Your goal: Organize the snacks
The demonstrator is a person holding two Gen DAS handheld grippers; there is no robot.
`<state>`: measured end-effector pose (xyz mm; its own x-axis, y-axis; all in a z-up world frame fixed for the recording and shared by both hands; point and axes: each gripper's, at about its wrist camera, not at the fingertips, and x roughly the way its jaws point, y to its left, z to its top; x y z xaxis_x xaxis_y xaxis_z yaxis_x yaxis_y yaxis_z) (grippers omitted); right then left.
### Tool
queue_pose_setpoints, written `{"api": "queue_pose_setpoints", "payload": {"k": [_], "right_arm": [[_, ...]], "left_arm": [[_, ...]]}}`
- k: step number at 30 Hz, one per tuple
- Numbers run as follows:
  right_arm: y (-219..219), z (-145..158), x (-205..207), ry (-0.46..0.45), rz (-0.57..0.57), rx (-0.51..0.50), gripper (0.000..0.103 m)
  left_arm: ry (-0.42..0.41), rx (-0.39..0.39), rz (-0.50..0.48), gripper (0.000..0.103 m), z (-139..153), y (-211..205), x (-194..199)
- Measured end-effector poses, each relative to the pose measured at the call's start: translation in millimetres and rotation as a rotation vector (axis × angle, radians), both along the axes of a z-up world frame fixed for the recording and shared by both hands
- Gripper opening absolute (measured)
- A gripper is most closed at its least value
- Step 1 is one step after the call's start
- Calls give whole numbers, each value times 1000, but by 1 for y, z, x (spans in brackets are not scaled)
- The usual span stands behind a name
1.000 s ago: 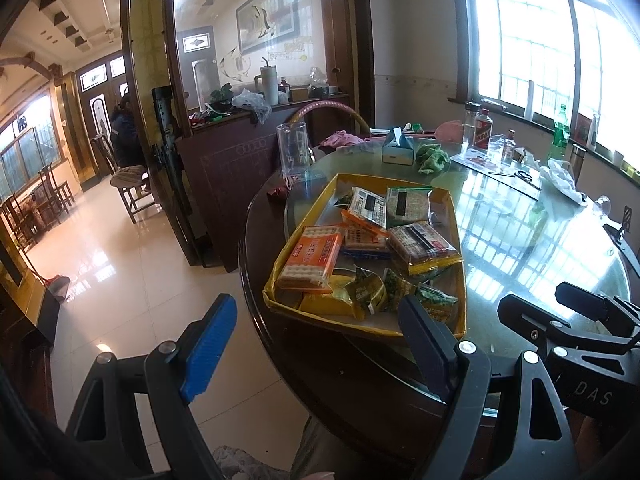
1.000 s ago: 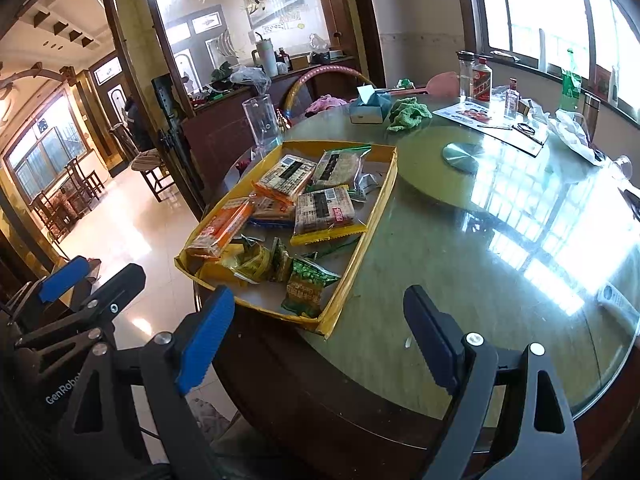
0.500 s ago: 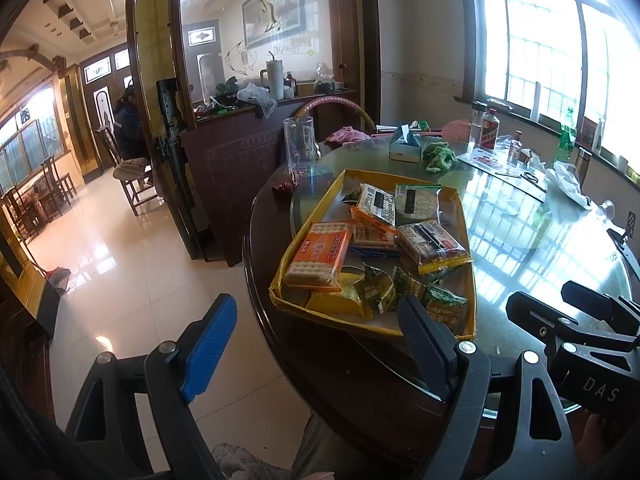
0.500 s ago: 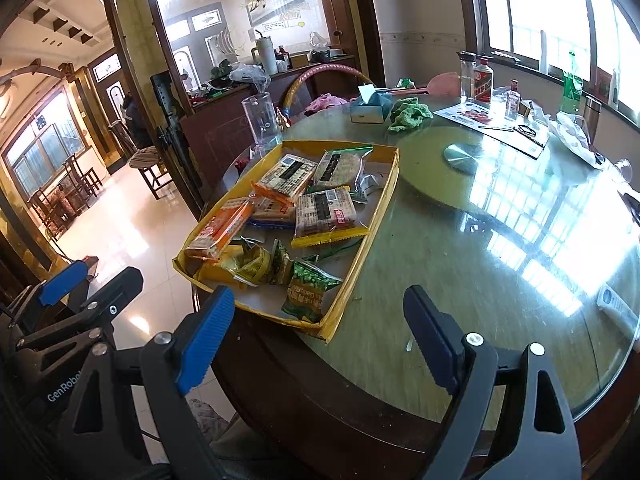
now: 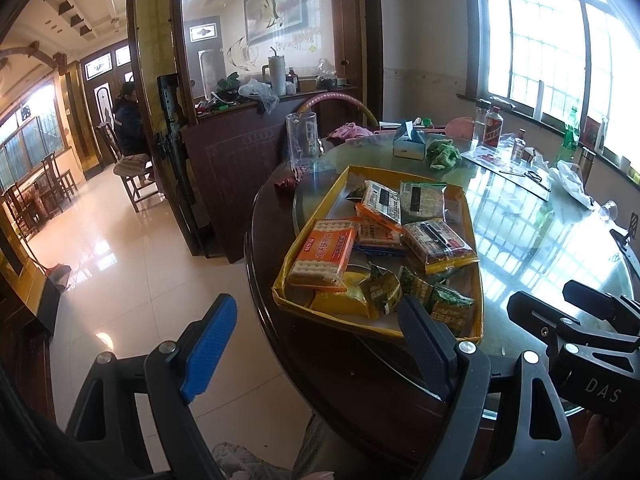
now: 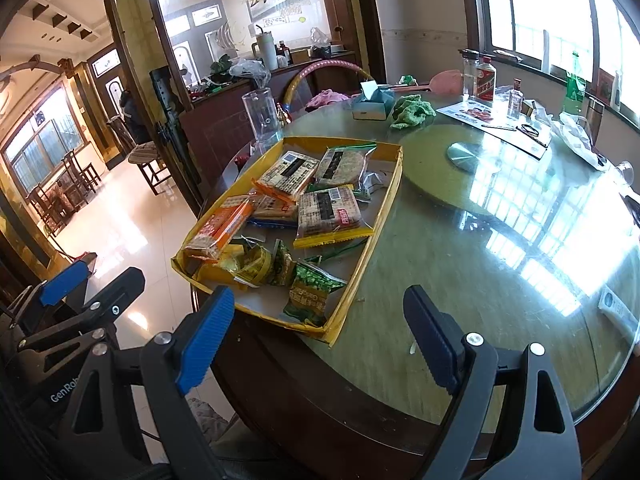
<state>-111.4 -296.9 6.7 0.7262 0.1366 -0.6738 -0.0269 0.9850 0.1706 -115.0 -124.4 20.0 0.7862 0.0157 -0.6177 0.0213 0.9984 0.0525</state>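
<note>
The snack packets lie heaped in a shallow yellow tray (image 6: 390,194) at the near left edge of the round glass surface (image 6: 500,248). They look light, crinkly and slippery; the orange cracker pack (image 5: 322,254) seems stiffest, best pinched across its long edges. Both left tongs (image 5: 320,340) and right tongs (image 6: 320,336) hang spread wide, empty, short of the tray. Beyond are tiled floor and bright windows.

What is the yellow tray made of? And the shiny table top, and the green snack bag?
The yellow tray looks like thin cardboard: its walls are folded and a bit bent. The table top seems to be glass, since it mirrors the windows, with dark wood at the rim. The green snack bag looks like glossy, crinkly plastic film.
</note>
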Motion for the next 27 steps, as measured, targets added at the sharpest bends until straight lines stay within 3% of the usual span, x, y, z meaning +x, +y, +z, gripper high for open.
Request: {"api": "queue_pose_setpoints", "payload": {"k": [27], "right_arm": [[7, -5, 1, 0, 4, -13, 87]], "left_arm": [[6, 6, -6, 83, -4, 4, -1]]}}
